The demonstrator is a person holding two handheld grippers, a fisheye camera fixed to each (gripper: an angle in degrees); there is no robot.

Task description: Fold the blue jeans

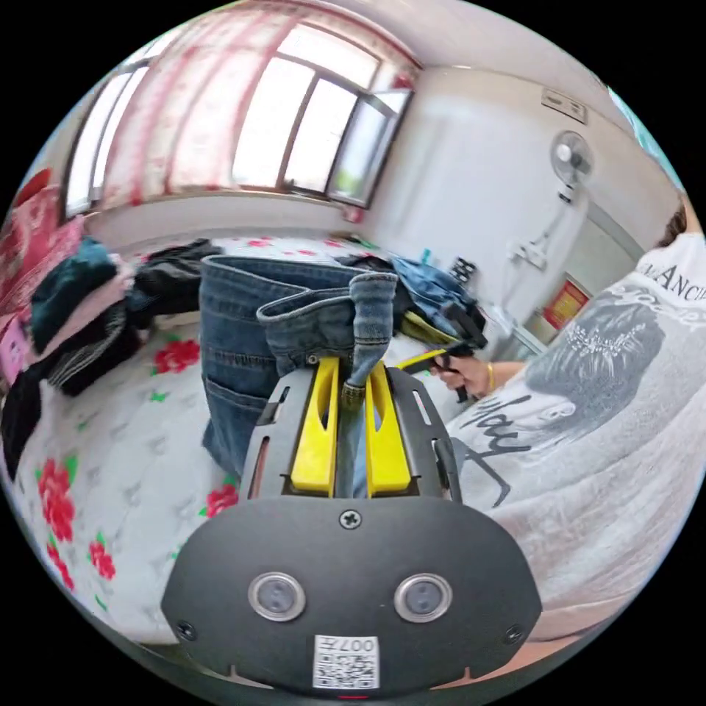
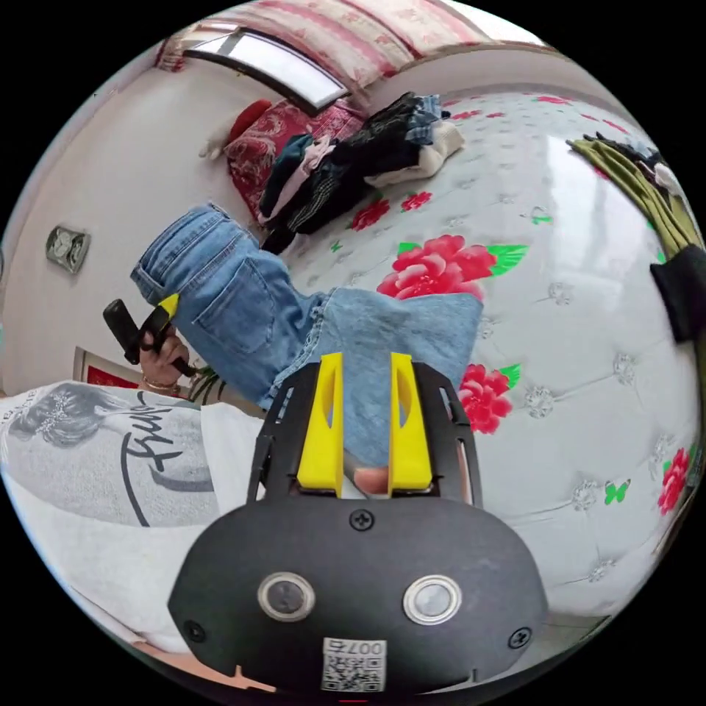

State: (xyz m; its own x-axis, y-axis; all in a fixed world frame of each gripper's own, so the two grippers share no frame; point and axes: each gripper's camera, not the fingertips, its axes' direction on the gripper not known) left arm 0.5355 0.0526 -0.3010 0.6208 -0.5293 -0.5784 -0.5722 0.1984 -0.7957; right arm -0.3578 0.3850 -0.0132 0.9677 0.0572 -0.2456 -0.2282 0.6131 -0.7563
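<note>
**Blue jeans held up over the flowered bed**

Blue jeans [image 1: 243, 331] hang above the bed [image 1: 110, 456], lifted at two places. In the left gripper view, a clothes pile [image 1: 73, 316] sits at the far left on the bedcover. In the middle, the left hand-held gripper [image 1: 351, 368] has its yellow jaws closed on a bunched fold of the jeans' waistband, the cloth squeezed between them. The lower legs are hidden behind the gripper body. To the right, a hand [image 1: 471, 371] holds the right hand-held gripper [image 1: 423, 360], small and partly covered by denim, and a printed shirt [image 1: 588, 412] fills that edge.

In the right gripper view, the left hand-held gripper [image 2: 158, 312] appears at the left, gripped by a hand [image 2: 165, 360] beside the jeans' back pocket. The jeans [image 2: 243, 309] stretch from there to the centre, where a pale, inside-out stretch of denim runs down between the jaws of the right hand-held gripper [image 2: 365, 360]. Those jaws stand a little apart with cloth between them; whether both press on it I cannot tell. An olive garment [image 2: 647, 191] lies at the right, cut off by the picture's rim.
</note>
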